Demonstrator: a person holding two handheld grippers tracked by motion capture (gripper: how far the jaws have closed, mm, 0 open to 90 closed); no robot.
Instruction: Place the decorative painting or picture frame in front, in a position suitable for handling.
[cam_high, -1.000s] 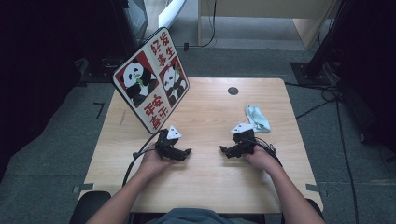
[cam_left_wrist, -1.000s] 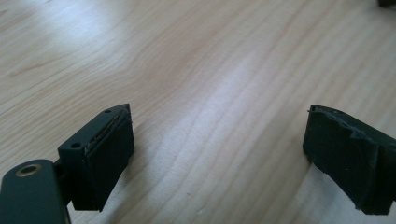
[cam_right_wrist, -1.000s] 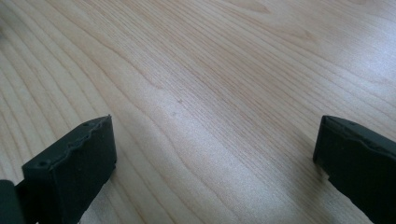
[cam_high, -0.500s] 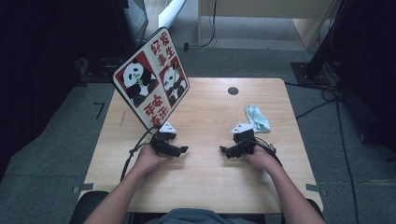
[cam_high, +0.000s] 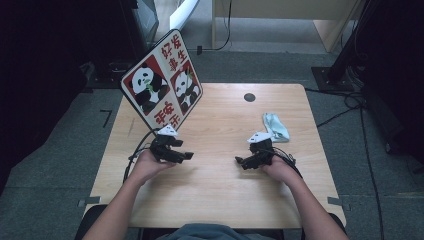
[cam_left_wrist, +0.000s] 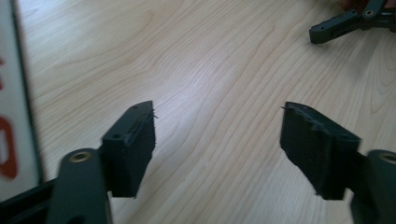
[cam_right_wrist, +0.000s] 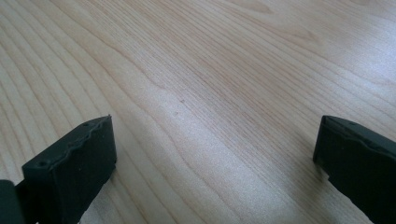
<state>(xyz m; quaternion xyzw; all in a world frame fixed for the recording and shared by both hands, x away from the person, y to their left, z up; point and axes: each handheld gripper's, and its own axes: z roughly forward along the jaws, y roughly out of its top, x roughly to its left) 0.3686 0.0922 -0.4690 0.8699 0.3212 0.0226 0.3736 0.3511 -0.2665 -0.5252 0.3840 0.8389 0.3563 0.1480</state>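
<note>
Held low over the near half of the bench (cam_high: 215, 200): left tool (cam_high: 187, 156) and right tool (cam_high: 240, 162), tips facing each other, jaws spread wide, gripping nothing. Edged toward the left edge since a second ago, the left tool, now just beside the panda sign (cam_high: 162, 82) propped at the far left corner, probably the next target. Farther right, near the right edge, untouched: pale blue cloth (cam_high: 276, 126). Added by the left gripper view: the sign's white border (cam_left_wrist: 14, 116) beside one jaw.

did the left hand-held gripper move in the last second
Yes, slightly. The left hand-held gripper has drifted away from the panda sign, toward the person's edge of the table. Its jaws stand open over bare wood.
</note>
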